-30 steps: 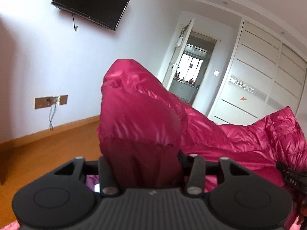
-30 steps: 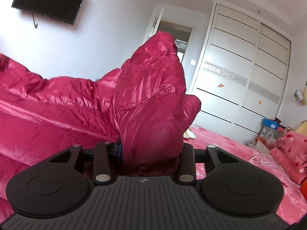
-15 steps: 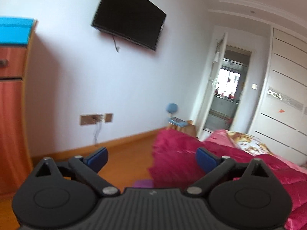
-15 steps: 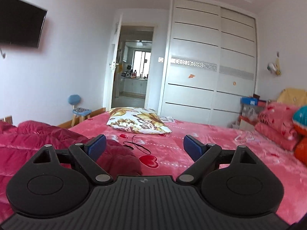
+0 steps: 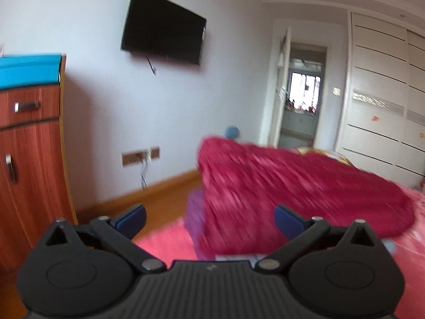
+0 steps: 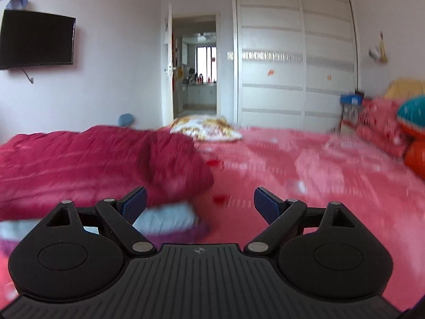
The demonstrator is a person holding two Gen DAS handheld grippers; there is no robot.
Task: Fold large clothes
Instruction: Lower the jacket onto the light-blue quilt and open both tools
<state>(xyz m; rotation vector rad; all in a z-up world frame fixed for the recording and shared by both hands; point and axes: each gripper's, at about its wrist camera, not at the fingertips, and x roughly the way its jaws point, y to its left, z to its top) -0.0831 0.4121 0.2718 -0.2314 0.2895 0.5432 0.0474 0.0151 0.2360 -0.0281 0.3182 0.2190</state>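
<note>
Two grippers show, one in each wrist view, and both stand spread wide with nothing between the blue pads. The left gripper (image 5: 209, 216) and the right gripper (image 6: 200, 203) have each just been opening, and neither touches cloth. Each points forward and slightly down over the bed (image 6: 305, 175), whose pink cover carries red hearts.

One crimson puffy coat (image 5: 287, 186) lies heaped on the bed, ahead of the left gripper and left of the right one (image 6: 101, 164); it is blurred in both views. Under its near edge sit a pale blue layer (image 6: 164, 219) and a purple layer (image 5: 195, 215), too smeared to identify.

One floral pillow (image 6: 205, 129) lies beyond the coat, near the open doorway (image 6: 198, 71). One black television (image 5: 163, 28) hangs on the wall, and one wooden cabinet (image 5: 29, 159) stands at the left with a blue-topped thing on it. A white sliding wardrobe (image 6: 294, 53) fills the far wall. Pink, teal and orange cushions (image 6: 393, 127) pile at the right edge. A small blue stool (image 6: 126, 119) stands past the coat.
</note>
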